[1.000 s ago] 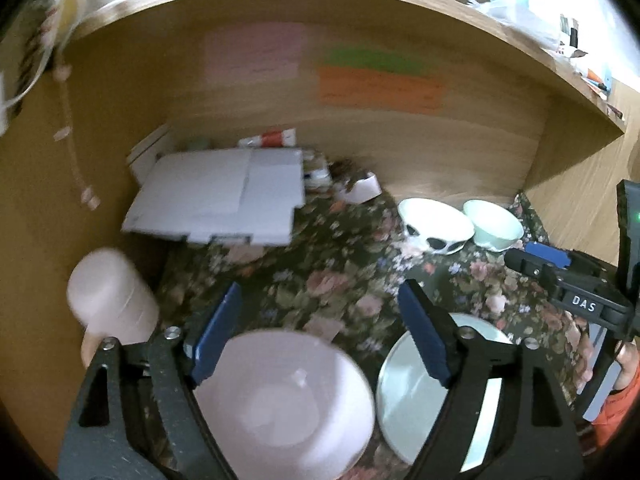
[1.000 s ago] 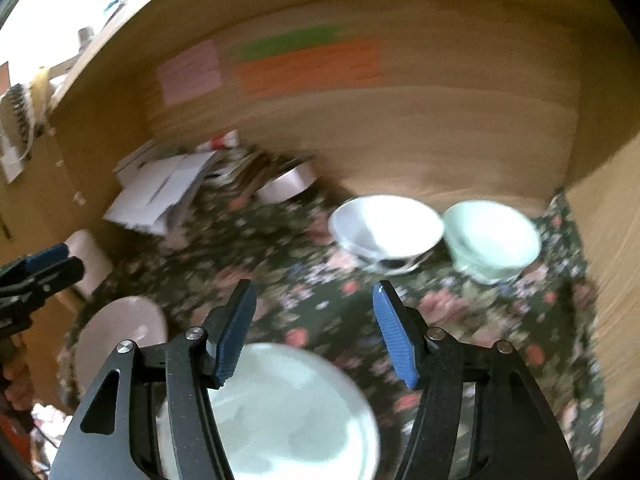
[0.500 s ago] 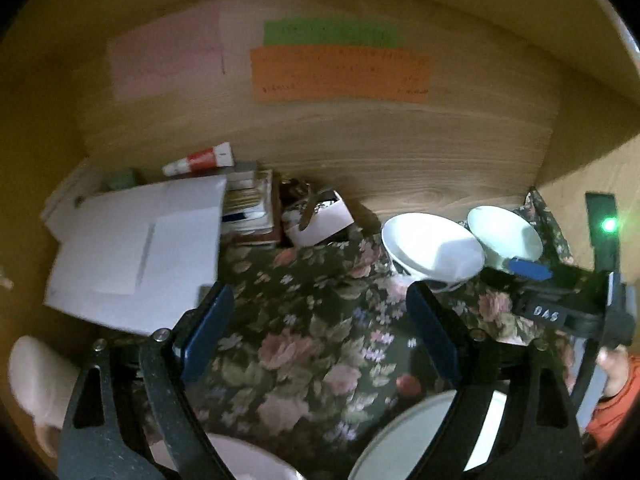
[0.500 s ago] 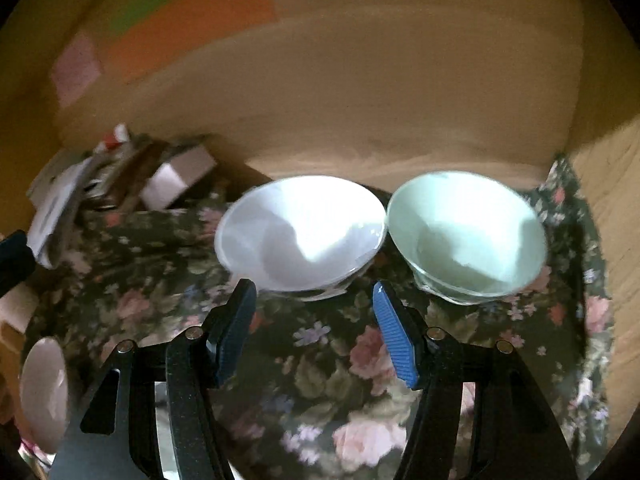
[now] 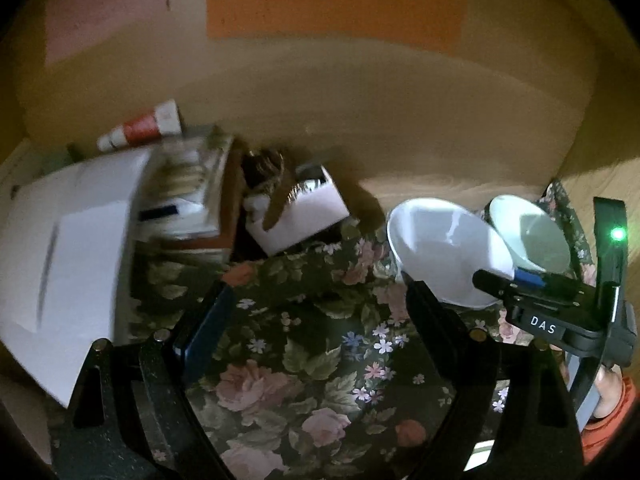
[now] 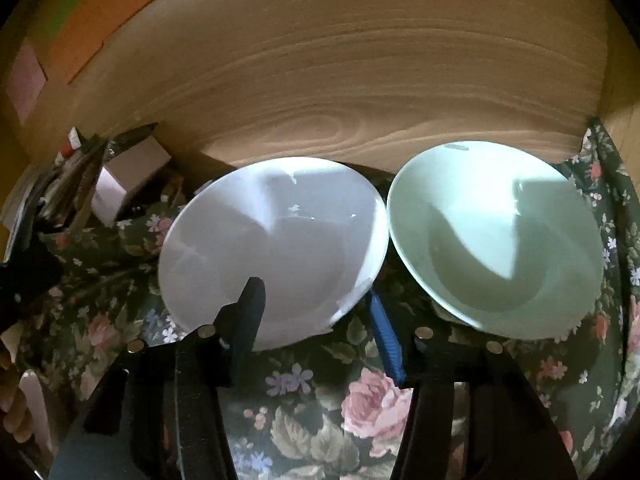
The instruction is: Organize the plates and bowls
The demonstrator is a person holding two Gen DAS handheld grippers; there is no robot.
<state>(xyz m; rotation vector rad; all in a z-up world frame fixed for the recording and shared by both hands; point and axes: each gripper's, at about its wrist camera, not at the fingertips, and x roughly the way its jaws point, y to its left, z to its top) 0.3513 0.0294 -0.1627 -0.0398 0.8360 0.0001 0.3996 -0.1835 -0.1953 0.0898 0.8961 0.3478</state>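
Observation:
A white bowl [image 6: 272, 240] and a pale green bowl [image 6: 496, 240] stand side by side, rims touching, on the floral cloth [image 6: 320, 408] against the wooden back wall. My right gripper [image 6: 314, 292] is at the white bowl's near right rim, its jaws closing. One finger is inside the bowl and the other outside, and the pads stand apart from the rim. The left wrist view shows that gripper [image 5: 516, 280] in front of both the white bowl [image 5: 440, 248] and the green one [image 5: 532, 236]. My left gripper [image 5: 318, 288] is open over bare cloth, holding nothing.
White sheets [image 5: 68, 248], a stack of booklets [image 5: 192, 200], a small white box [image 5: 304, 208] and a red-and-white tube [image 5: 144, 126] crowd the left rear. Coloured notes [image 5: 332, 4] hang on the back wall. A plate's edge [image 5: 480, 452] peeks in at the bottom right.
Both grippers moved forward and down into the alcove; the pink and green plates slid out of view below. The right gripper reached the white bowl's rim and its jaws narrowed.

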